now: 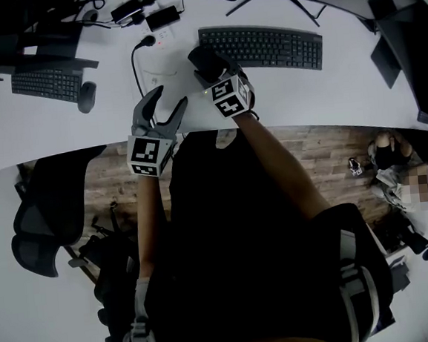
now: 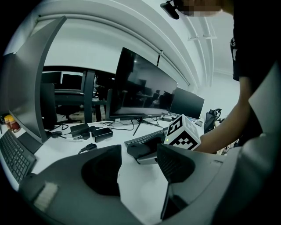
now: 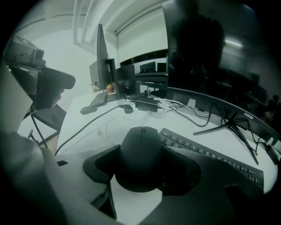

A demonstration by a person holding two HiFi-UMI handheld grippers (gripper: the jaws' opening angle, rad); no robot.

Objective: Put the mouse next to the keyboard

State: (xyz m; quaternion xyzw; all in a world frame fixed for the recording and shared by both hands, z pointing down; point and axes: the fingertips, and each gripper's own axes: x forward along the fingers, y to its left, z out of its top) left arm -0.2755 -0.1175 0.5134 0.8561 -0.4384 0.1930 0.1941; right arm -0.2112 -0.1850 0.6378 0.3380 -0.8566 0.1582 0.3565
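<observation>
In the head view, the person's dark-shirted torso [image 1: 264, 229] fills the foreground. Beyond it the left gripper [image 1: 167, 97] hangs over the edge of the white desk [image 1: 61, 128]. The right gripper [image 1: 206, 67] clasps the black mouse [image 1: 203, 58] just left of the keyboard [image 1: 263, 47]. In the left gripper view its 2 jaws stand apart with only bare desk between them. In the right gripper view the 2 jaws press on the mouse's sides, with the keyboard just beside it on the right.
</observation>
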